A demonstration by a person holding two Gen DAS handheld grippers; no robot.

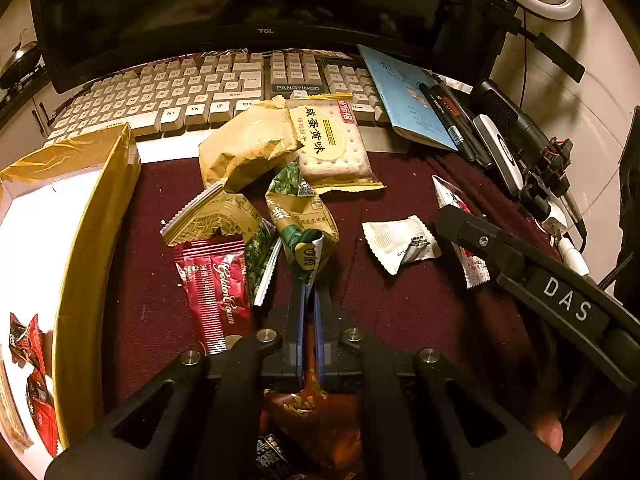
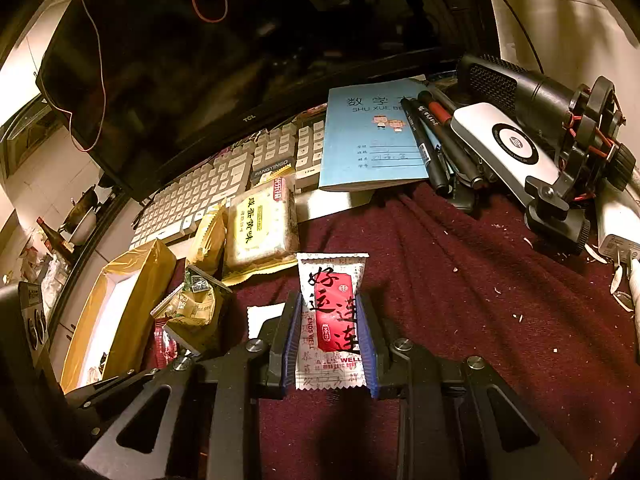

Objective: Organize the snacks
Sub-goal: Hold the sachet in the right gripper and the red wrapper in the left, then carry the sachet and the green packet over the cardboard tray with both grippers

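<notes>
Snack packets lie in a heap on a dark red cloth (image 1: 420,320). My left gripper (image 1: 309,285) is shut on the twisted end of a green-and-gold packet (image 1: 304,232), which rests against the heap. My right gripper (image 2: 330,297) is shut on a white packet with a red label (image 2: 334,320), held upright between its blue pads just above the cloth. Around the green packet lie a red Golden Crown packet (image 1: 216,284), a gold foil packet (image 1: 216,216), a yellow pouch (image 1: 248,144) and a cracker pack (image 1: 332,140). A small white packet (image 1: 400,242) lies apart to the right.
A yellow-edged box (image 1: 92,220) with a white inside stands at the left and holds red packets (image 1: 28,344). Behind the heap are a keyboard (image 1: 180,92), a monitor (image 1: 200,8), a blue notebook (image 2: 368,140), pens (image 2: 428,148) and a microphone (image 2: 520,92).
</notes>
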